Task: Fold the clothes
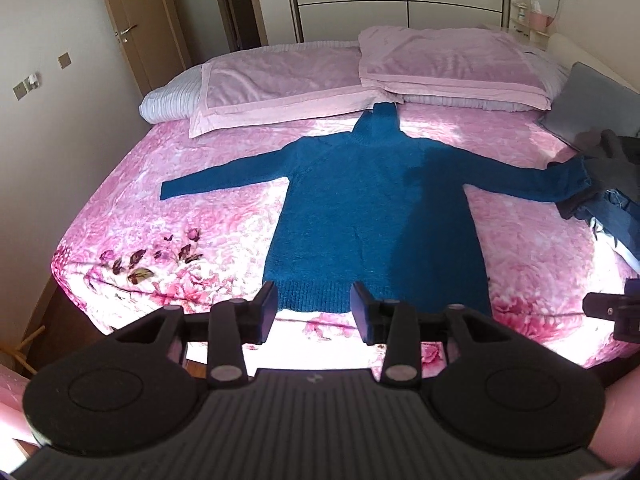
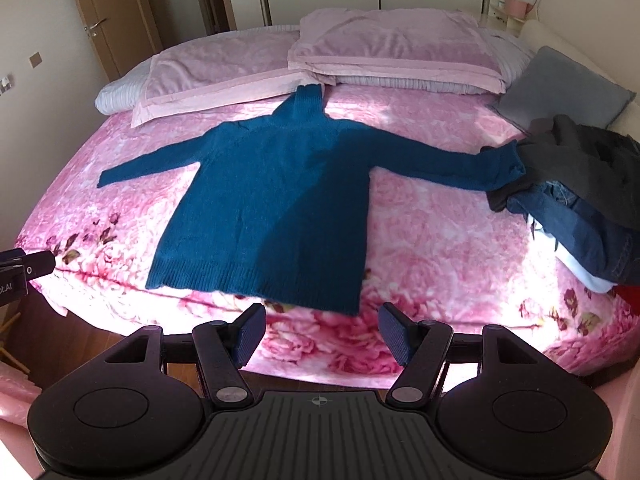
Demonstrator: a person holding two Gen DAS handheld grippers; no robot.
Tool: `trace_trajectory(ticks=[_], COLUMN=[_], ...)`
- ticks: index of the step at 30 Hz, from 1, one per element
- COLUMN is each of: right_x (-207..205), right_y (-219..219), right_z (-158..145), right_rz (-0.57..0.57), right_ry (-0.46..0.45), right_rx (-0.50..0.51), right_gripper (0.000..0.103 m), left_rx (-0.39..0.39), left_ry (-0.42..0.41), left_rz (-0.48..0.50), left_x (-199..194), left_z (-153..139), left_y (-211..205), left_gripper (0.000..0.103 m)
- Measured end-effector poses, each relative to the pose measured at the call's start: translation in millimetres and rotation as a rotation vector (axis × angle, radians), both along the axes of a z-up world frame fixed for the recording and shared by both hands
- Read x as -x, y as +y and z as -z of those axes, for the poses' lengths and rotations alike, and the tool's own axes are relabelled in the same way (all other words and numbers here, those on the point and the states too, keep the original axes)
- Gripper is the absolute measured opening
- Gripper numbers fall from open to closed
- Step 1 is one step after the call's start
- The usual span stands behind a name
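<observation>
Very little writing can be read here. In the right wrist view, the left gripper [image 2: 24,270] shows at the left edge, and its dark body carries pale letters cut off by the frame; only an ending like "ot.AI" is legible. A small round crosshair mark sits on the ribbed housing just behind the right gripper [image 2: 320,334]. The left wrist view shows a similar mark, too blurred to read.

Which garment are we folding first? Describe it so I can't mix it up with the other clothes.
On the bed's pink floral cover, below the two pillows, a teal knit turtleneck sweater lies flat with both sleeves spread. Unlike the dark heap of jeans and grey clothes at its right cuff, it lies alone and unfolded.
</observation>
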State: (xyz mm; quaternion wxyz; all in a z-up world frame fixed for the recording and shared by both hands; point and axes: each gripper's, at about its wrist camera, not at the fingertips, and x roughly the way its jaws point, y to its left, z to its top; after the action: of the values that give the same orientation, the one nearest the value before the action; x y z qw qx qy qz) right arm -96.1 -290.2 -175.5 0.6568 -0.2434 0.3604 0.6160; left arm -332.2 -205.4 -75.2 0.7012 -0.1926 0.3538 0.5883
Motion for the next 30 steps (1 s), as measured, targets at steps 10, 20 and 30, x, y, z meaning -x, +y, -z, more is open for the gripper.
trace_trajectory(ticks=[10,20,30], right_x=[0.8,-3.5,-4.7], right_y=[-21.4,-38.9,-35.4], right_z=[1.5,6.1,4.1], right_rz=[0.012,0.031,0.016], right_ry=[0.012,0.039,0.034], right_rx=[0.012,0.028,0.015], right_gripper=[0.066,0.066,0.066], left_rx=[-0.021,-0.022,-0.022], left_ry=[0.004,0.007,-0.002], left_rz=[0.015,0.03,0.005], left_x=[-4.0,-10.1,-14.8], left_z=[-3.4,-0.2,2.4], left_y=[-20.3,-40.3,-39.1], left_gripper=[0.039,0.04,0.04])
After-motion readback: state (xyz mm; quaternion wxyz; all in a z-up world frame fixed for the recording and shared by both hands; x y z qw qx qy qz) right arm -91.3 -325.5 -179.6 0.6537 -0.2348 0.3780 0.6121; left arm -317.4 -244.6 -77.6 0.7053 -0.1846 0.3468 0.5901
